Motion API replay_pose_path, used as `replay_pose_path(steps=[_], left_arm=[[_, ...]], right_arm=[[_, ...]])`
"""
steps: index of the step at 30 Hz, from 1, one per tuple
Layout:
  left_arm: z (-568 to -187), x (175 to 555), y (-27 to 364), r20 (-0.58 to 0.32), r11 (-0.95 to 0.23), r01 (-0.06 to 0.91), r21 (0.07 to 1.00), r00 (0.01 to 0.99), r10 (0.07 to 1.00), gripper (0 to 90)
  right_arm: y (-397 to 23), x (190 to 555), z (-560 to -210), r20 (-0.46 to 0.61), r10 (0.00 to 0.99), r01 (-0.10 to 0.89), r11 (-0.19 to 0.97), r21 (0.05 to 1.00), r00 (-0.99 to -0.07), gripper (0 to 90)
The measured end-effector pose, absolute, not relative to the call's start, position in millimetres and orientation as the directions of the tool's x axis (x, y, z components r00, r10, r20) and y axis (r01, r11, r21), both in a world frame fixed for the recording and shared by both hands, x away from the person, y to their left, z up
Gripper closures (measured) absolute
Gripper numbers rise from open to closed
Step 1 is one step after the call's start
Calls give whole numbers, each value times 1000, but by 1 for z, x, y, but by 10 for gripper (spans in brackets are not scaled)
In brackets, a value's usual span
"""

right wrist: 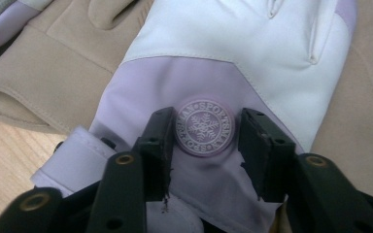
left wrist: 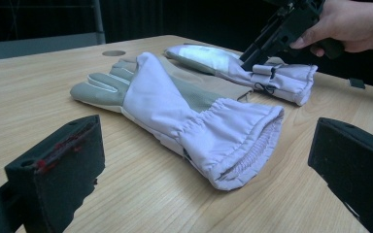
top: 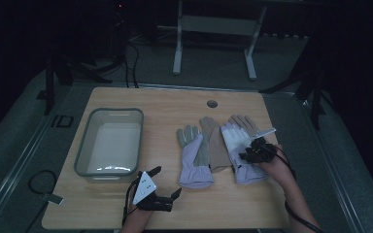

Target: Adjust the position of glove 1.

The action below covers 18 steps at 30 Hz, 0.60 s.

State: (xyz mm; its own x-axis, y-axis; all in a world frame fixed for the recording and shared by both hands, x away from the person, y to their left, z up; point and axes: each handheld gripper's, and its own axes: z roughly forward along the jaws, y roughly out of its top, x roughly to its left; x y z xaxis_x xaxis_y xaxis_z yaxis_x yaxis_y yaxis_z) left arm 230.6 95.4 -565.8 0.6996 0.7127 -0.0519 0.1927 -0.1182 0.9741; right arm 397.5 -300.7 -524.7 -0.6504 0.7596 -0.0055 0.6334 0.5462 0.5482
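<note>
Cataloguing the table [top: 175, 213] as it stands from the near side.

Item one: right-hand glove [top: 240, 150], lilac cuff and white back, lying flat on the wood with fingers pointing away and cuff toward the person. Its long axis runs near to far. A round snowflake badge [right wrist: 205, 127] sits on the lilac panel behind the knuckles.

Item two: right gripper [top: 252, 151], pressed down onto that glove from above. Its jaws stand partly open, one on each side of the badge, tips touching the fabric. No fold is yet pinched between the pads, by the look of it. The jaws straddle the glove across its width, so closing would gather cloth crosswise to the long axis.

Item three: left-hand glove [top: 194, 160], lilac and grey-green, lying parallel just beside the first, with a tan glove [top: 216, 145] partly under both.

Item four: left gripper [top: 162, 194], resting low near the table's front edge, jaws wide open and empty, facing the left-hand glove's open cuff [left wrist: 245, 145].

Item five: grey bin [top: 110, 143], well apart on the left, nothing inside.

Judgement: the right hand is the nearer and is set to lift its glove.
</note>
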Motion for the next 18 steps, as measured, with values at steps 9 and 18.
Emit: replay_pose_path(steps=[9,18], left_arm=[[-566,231,95,-52,-120,196,973,697,715,0],[-566,231,95,-53,-117,195,974,694,718,0]], right_arm=[[-300,389,-526,20,792,655,490,575,-610,762],[-302,381,-518,53,813,678,446,584,-580,792]])
